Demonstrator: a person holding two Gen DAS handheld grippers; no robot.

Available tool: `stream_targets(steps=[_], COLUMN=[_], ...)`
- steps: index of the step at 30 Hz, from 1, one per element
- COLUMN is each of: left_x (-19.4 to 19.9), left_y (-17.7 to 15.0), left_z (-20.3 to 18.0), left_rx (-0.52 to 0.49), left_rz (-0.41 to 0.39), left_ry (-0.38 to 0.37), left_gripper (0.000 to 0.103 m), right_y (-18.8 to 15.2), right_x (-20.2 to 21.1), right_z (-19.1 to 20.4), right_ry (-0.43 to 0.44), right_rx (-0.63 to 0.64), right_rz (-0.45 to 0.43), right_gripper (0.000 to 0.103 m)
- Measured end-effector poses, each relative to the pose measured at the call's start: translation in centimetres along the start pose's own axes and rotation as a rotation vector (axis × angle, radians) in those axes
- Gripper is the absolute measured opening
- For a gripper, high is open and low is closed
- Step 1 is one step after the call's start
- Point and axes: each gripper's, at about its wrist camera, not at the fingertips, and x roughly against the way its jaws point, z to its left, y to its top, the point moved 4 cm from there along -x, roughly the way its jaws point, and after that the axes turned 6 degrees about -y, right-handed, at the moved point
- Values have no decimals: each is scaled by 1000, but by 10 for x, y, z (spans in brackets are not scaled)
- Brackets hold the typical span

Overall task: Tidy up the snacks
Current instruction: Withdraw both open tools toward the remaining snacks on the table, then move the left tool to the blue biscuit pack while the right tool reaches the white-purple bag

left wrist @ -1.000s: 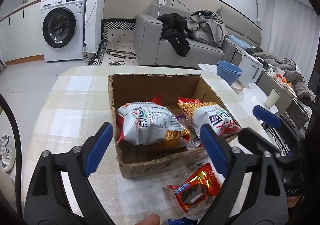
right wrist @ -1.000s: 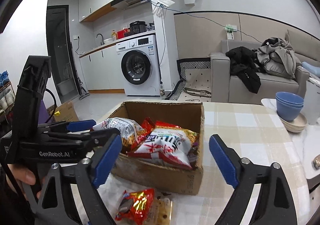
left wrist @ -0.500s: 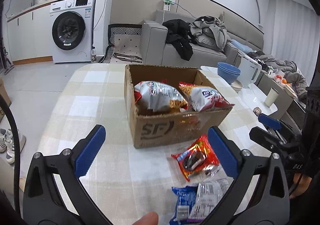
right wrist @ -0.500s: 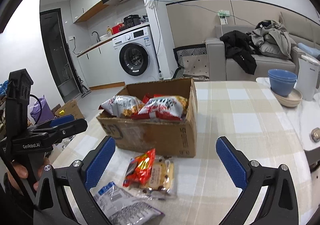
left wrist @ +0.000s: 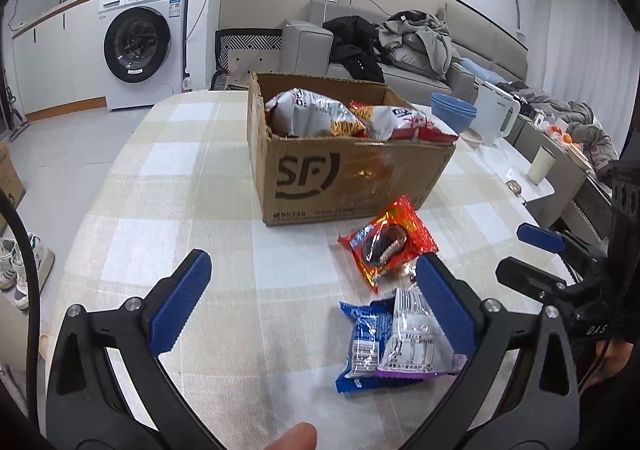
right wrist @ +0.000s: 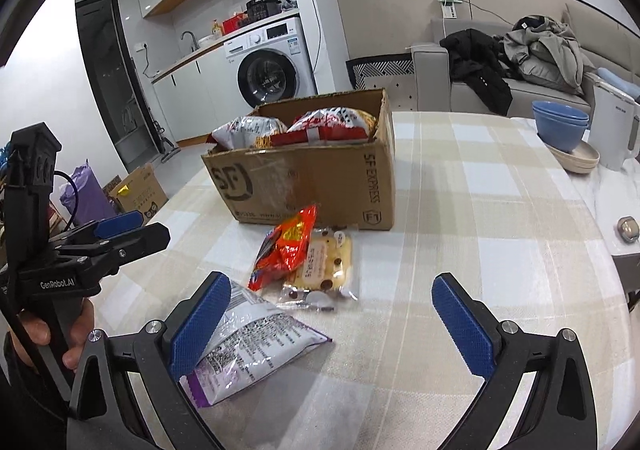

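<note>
Now both hand-held grippers, left [left wrist: 312, 304] and right [right wrist: 330, 324], had backed off the box [left wrist: 340, 173], spread empty; loose packets [right wrist: 304, 254] lay ahead.

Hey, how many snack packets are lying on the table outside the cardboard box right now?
4: a red packet by the box, a clear cookie packet beside it, a white-and-purple packet nearest, and a blue packet partly under that one. More may be hidden.
</note>
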Motion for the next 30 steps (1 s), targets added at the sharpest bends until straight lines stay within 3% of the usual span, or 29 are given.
stream_targets(steps=[12,20,30], left_x=[1,3,-7], left_y=[-13,-12,-19], left_z=[13,26,27], left_rx=[-33,-13,-4], left_rz=[34,42,72], left_ry=[42,21,13], left_gripper=[102,102,102], right_y=[-14,-25,-24], right_x=[-25,-41,-48], right_z=[32,61,48], right_ry=[23,47,-18], right_rx=[8,8,-75], right_rz=[101,133,163], right_gripper=[103,103,103])
